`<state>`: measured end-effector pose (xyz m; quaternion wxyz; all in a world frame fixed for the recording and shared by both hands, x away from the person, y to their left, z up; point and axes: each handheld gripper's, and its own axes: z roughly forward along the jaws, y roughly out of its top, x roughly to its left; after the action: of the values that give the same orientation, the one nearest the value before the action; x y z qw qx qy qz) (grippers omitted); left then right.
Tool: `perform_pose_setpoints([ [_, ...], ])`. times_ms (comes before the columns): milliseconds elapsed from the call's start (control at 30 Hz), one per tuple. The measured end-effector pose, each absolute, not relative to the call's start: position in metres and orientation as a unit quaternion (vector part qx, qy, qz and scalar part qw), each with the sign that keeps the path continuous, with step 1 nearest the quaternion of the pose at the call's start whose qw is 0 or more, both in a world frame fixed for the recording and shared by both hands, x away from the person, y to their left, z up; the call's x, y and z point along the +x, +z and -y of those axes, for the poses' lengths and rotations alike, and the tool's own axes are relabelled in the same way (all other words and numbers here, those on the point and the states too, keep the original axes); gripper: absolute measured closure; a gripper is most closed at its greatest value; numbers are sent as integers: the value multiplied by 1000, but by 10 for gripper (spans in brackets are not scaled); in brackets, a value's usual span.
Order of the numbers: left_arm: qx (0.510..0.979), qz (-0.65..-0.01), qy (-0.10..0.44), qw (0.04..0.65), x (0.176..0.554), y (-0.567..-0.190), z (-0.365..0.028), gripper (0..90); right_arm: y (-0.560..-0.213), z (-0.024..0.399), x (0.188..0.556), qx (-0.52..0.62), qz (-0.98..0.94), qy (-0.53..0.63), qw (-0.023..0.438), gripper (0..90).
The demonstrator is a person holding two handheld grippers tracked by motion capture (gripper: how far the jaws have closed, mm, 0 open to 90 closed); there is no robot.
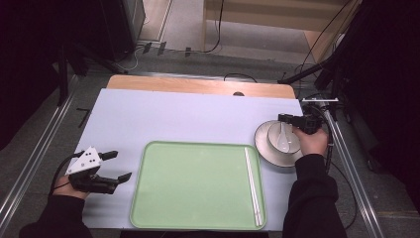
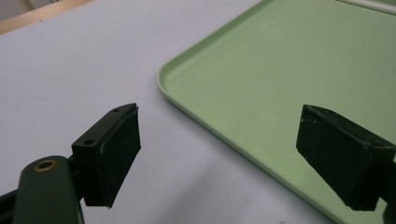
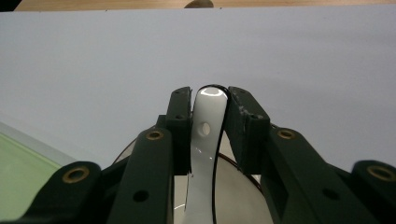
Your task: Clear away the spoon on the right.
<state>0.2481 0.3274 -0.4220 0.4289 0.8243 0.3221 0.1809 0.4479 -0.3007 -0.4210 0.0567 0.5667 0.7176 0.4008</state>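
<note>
A white spoon (image 1: 284, 141) lies in a white bowl (image 1: 272, 130) that stands on a plate (image 1: 265, 148) at the table's right side. My right gripper (image 1: 282, 118) reaches over the bowl from the right. In the right gripper view its jaws stand on both sides of the spoon's handle (image 3: 208, 123), pads against it, so the right gripper (image 3: 209, 100) is shut on the spoon. My left gripper (image 1: 122, 165) rests at the front left, just left of the green tray (image 1: 198, 183). Its jaws are wide apart, and the left gripper (image 2: 219, 149) is open with nothing between them.
A pair of white chopsticks (image 1: 252, 186) lies along the tray's right side. The tray's near corner (image 2: 173, 88) sits close before the left jaws. A white sheet (image 1: 173, 119) covers the table, with metal rails along both sides.
</note>
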Motion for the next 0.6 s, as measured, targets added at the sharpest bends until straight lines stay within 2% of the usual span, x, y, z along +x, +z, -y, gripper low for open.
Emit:
perform_pose_setpoints([
  [600,826,-322,181,427,248,-421,-327,135,-410,299,440,559,-716,415,50,802],
])
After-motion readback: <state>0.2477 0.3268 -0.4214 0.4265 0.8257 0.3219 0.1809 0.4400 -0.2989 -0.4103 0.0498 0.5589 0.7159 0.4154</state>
